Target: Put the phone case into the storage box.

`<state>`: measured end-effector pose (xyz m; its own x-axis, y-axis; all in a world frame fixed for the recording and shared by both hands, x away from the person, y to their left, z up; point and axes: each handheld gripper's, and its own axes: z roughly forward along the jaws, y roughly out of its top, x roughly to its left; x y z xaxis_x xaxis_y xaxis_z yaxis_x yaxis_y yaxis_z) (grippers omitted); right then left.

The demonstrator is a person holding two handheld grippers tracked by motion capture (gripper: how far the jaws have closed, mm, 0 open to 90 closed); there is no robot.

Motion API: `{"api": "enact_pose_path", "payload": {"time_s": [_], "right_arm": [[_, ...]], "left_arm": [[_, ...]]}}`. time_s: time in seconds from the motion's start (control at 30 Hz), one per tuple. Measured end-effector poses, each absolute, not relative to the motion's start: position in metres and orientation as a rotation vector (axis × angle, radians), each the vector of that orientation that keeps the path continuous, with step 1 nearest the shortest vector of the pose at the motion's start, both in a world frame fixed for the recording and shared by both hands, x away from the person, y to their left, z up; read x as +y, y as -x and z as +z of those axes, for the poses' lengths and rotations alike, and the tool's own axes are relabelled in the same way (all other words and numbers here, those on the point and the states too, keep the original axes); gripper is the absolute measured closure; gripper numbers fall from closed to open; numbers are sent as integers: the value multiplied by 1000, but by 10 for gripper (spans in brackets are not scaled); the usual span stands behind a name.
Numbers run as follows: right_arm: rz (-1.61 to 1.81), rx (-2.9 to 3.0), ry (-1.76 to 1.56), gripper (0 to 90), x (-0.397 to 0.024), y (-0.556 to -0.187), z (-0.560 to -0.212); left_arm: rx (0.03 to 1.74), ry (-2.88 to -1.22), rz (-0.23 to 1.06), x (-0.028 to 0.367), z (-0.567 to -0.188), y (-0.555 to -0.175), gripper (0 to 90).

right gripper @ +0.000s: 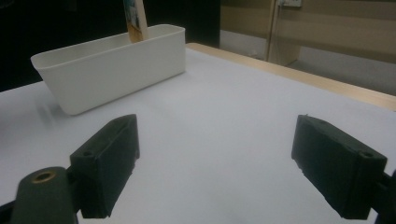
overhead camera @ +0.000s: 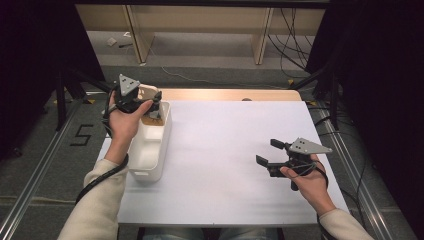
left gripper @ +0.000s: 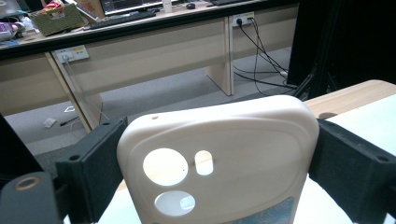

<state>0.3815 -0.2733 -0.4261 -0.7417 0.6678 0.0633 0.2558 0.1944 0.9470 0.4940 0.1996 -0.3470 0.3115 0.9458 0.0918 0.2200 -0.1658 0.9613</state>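
Left gripper [overhead camera: 152, 102] clamps the cream plastic phone case [left gripper: 219, 158] upright above the white rectangular plastic bin's [overhead camera: 159, 150] far end; right gripper [overhead camera: 270, 152] hangs released, well apart.

Your phone case [left gripper: 224, 154] looks like smooth, matt cream plastic or silicone, with a printed patch at its lower edge. The bin [right gripper: 112, 70] is plain white plastic with a soft sheen. Your desk [overhead camera: 235, 150] has a matt white top edged in pale wood. The jaws look matt black and slightly grainy.
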Motion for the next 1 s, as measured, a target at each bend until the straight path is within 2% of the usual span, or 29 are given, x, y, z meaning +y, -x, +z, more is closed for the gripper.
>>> {"api": "enact_pose_path", "payload": {"time_s": [1.0], "right_arm": [[1565, 2119, -861, 161, -273, -382, -427]], "left_arm": [[1094, -1611, 945, 198, -349, -503, 96]]}}
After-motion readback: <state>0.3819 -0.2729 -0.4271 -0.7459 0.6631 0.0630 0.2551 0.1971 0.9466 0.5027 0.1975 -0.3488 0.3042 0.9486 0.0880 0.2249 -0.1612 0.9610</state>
